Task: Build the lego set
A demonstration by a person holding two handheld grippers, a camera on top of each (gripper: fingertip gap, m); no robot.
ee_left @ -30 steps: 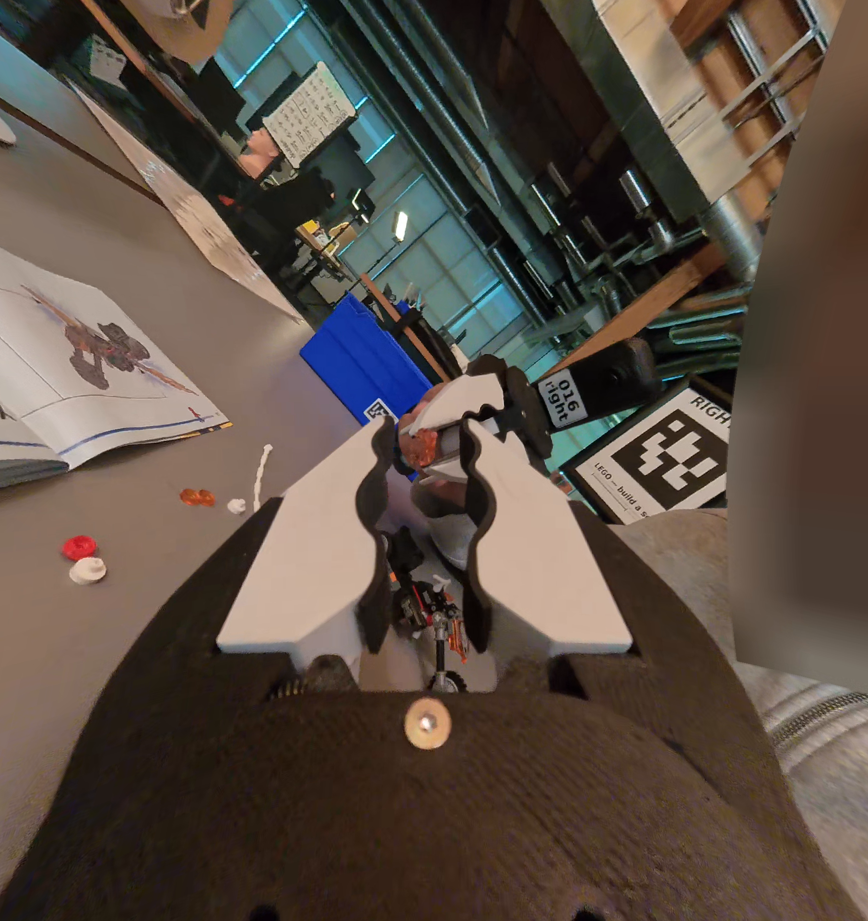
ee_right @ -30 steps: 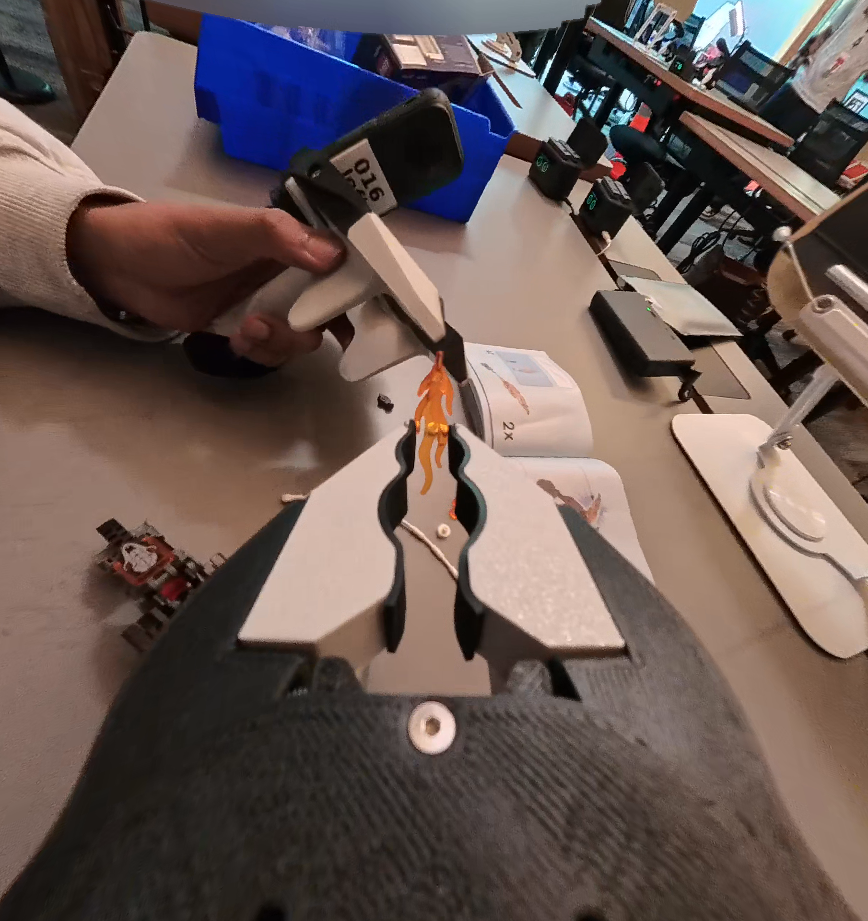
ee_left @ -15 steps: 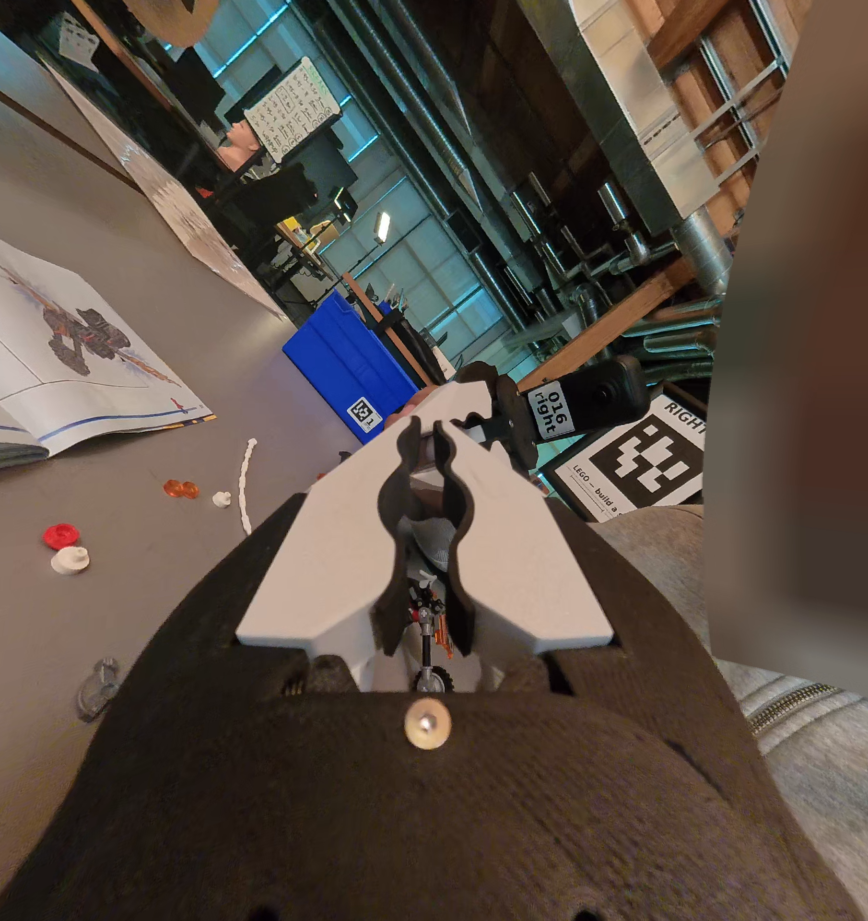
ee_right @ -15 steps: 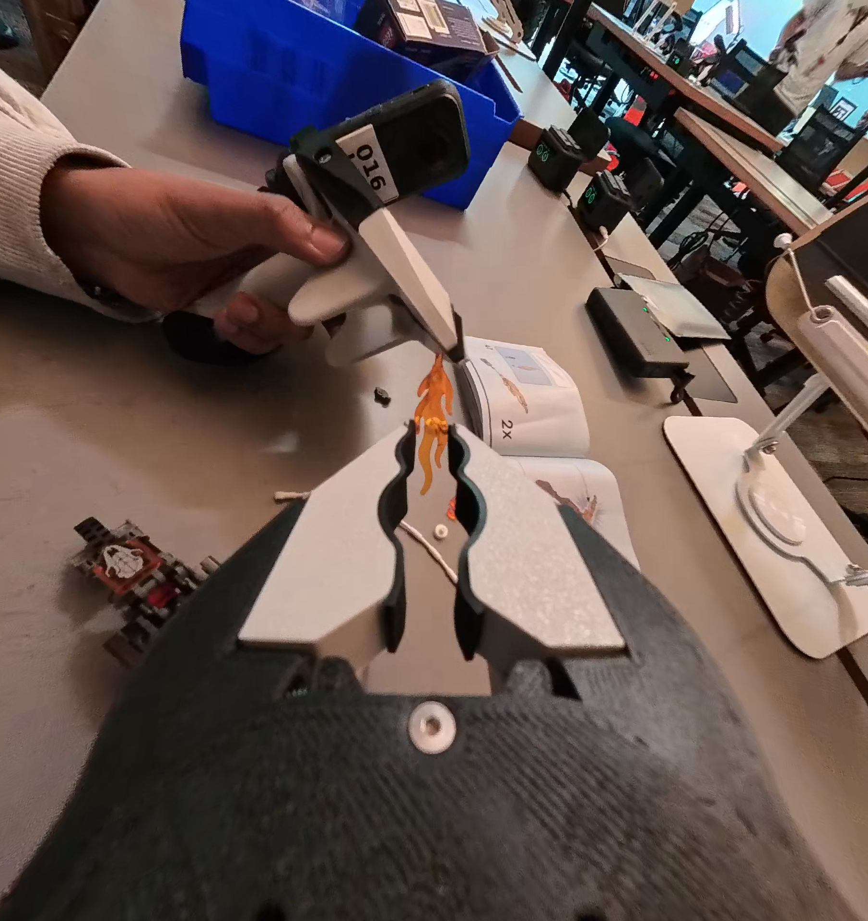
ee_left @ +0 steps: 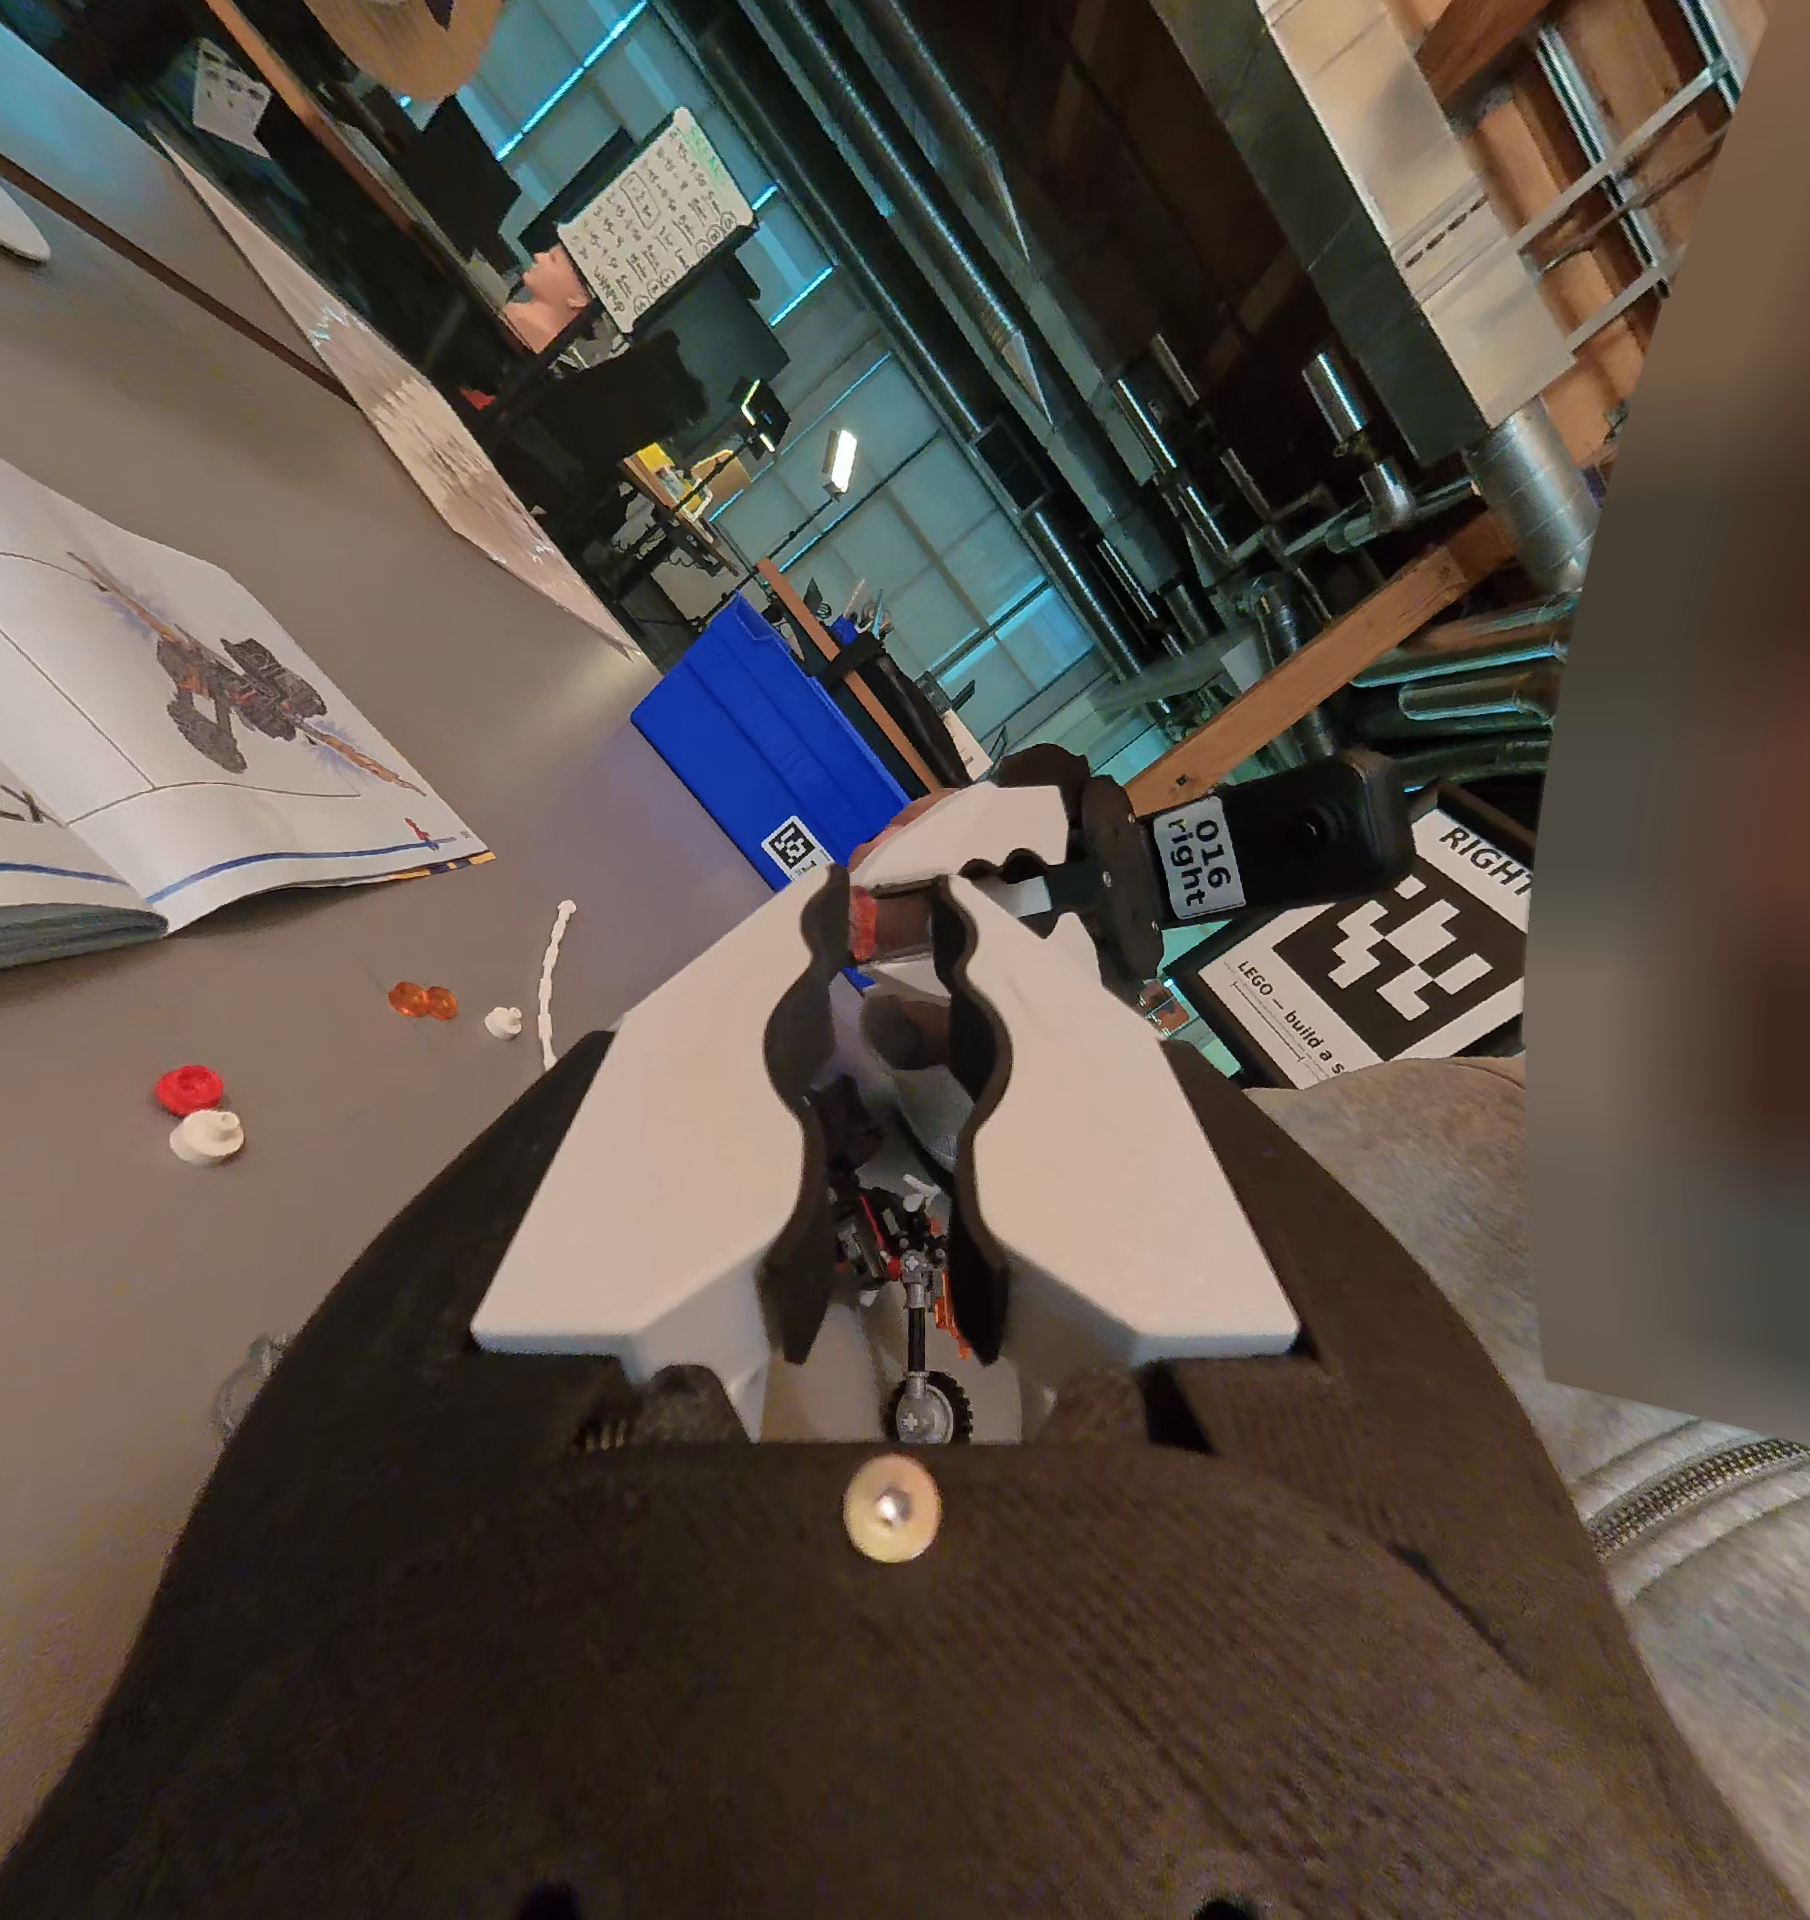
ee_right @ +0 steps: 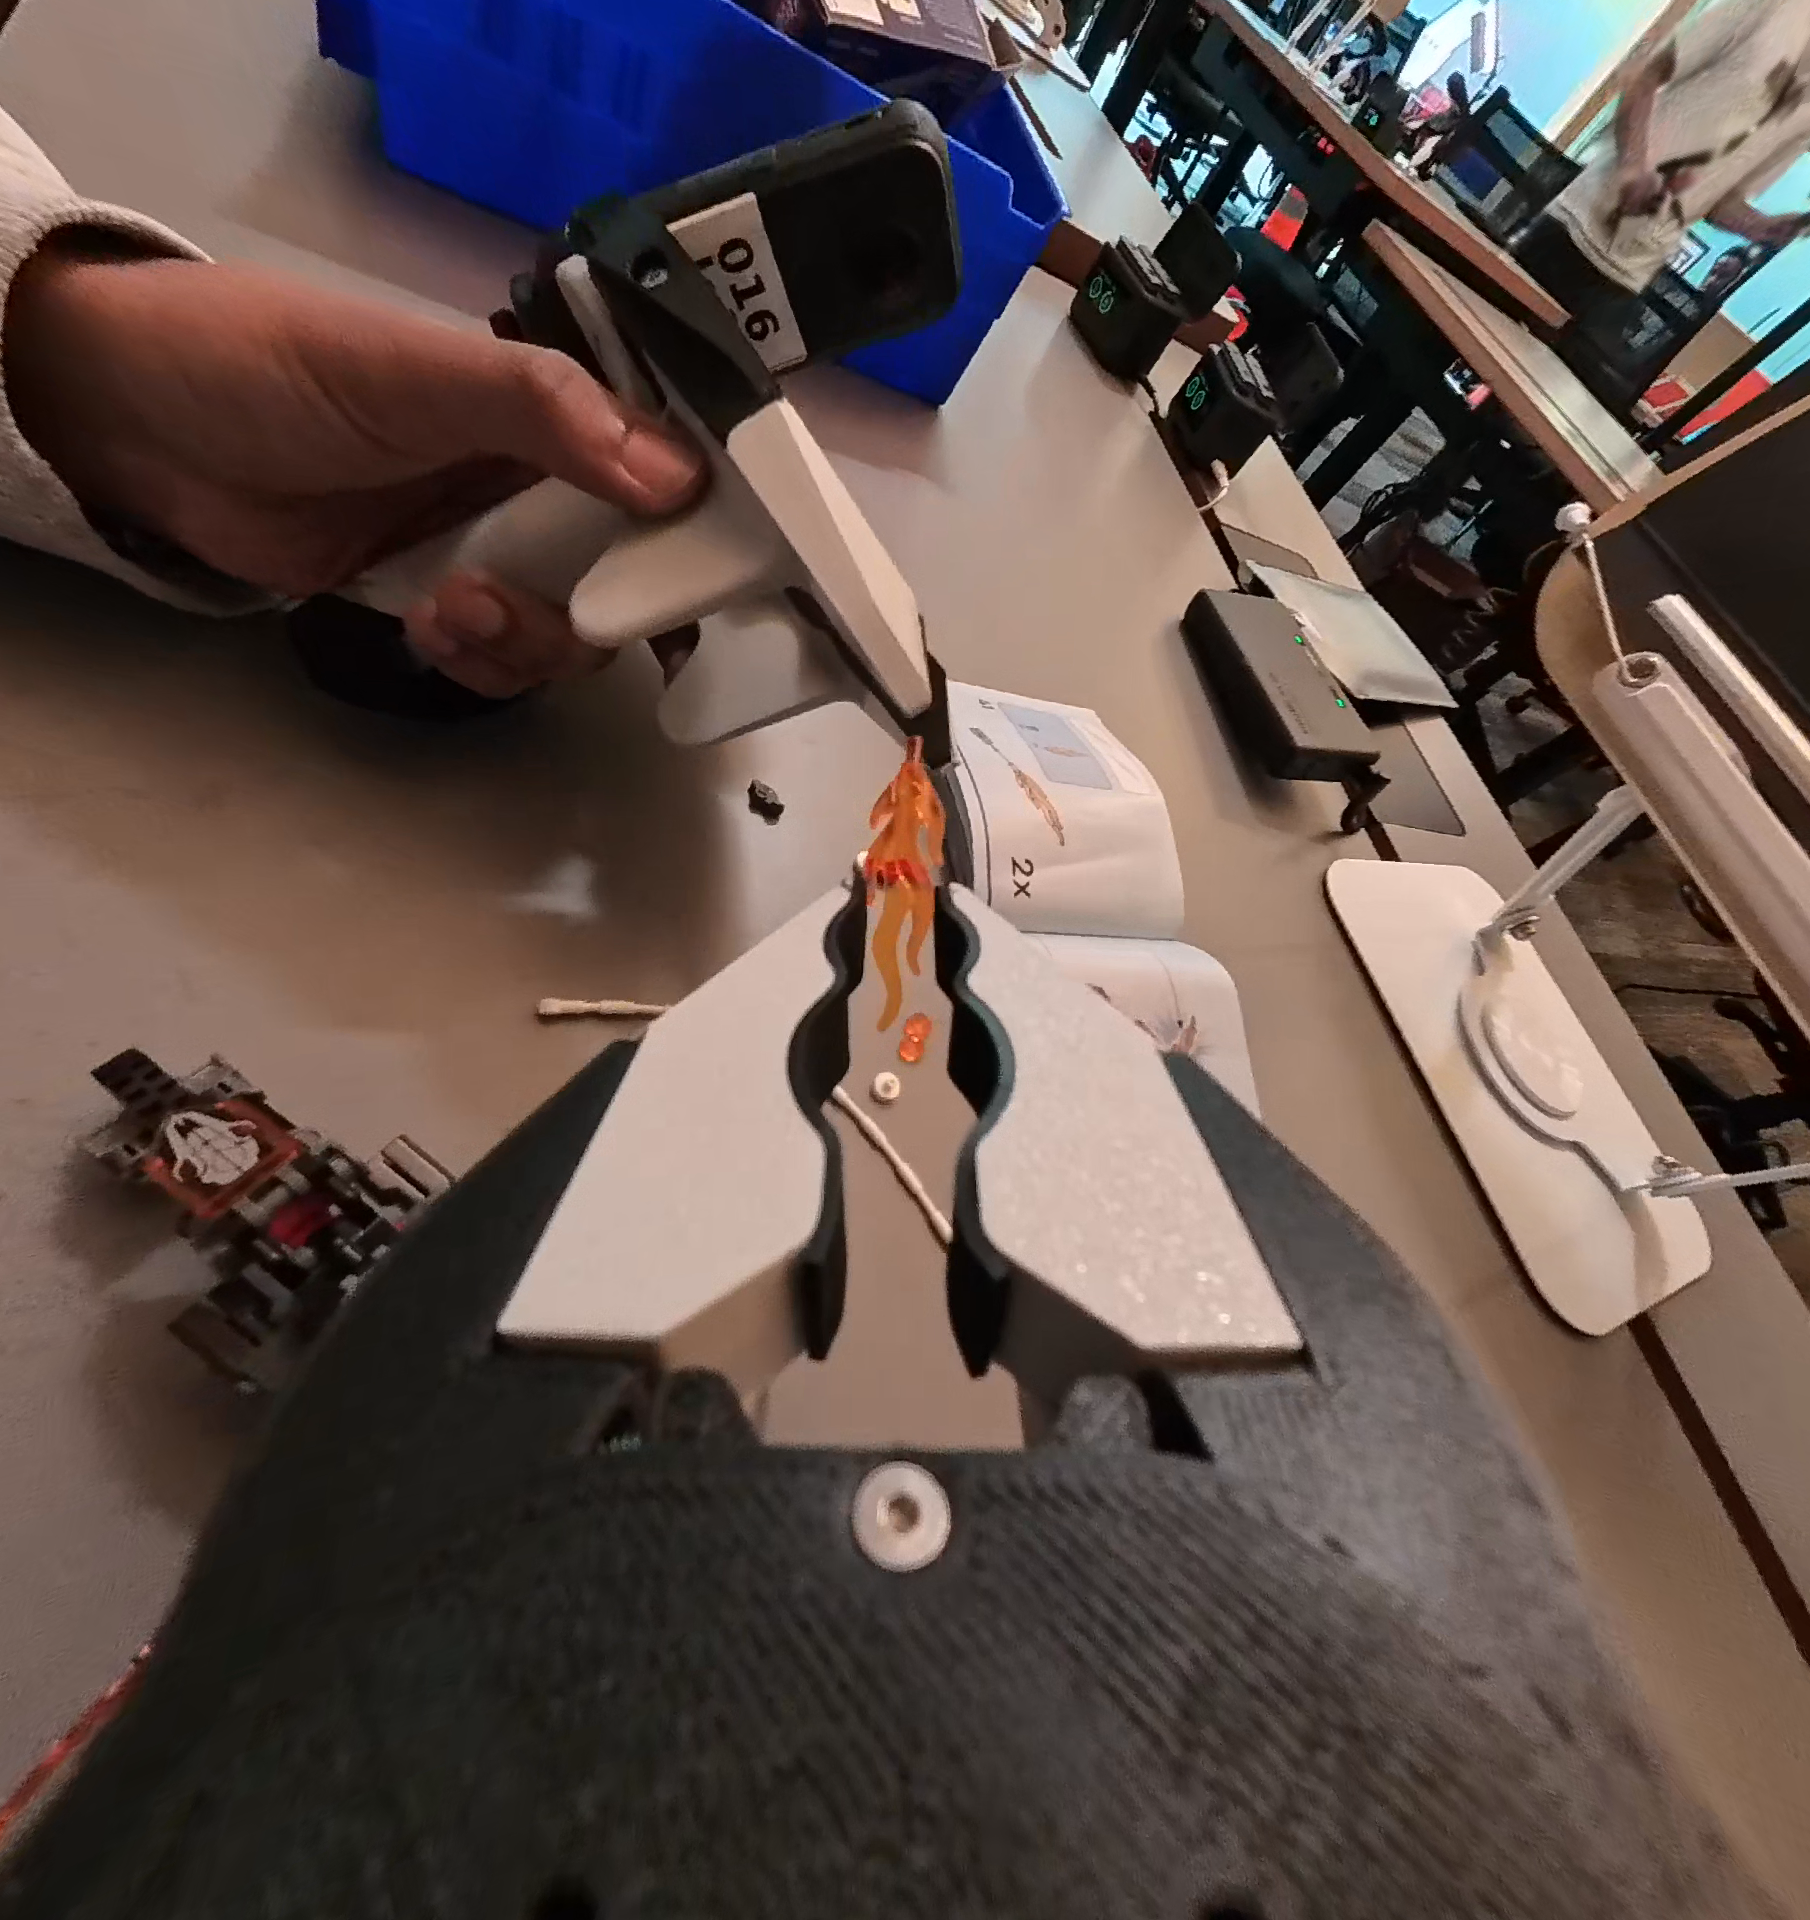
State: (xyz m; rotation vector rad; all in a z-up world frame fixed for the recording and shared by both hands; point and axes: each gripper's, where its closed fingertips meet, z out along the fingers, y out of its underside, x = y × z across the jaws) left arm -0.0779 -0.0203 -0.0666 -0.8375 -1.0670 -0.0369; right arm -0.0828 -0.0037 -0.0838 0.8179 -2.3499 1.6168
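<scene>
Between the tips of the right gripper [ee_right: 899, 902] stands an orange flame piece [ee_right: 903, 852], pinched near its lower end with its long axis running straight out along the fingers and its point aimed at the left gripper [ee_right: 916, 698] just beyond, whose tips look close together from this side, though I cannot tell whether they grip anything. From the left wrist view, that gripper's fingers stand a little apart, with a small dark model with a wheel [ee_left: 906, 1262] seen low in the gap, either held or lying below; which, I cannot say. A larger dark assembly [ee_right: 246, 1179] lies on the table [ee_right: 257, 883] to the left, near the booklet [ee_right: 1072, 821] and loose studs [ee_left: 194, 1112]
</scene>
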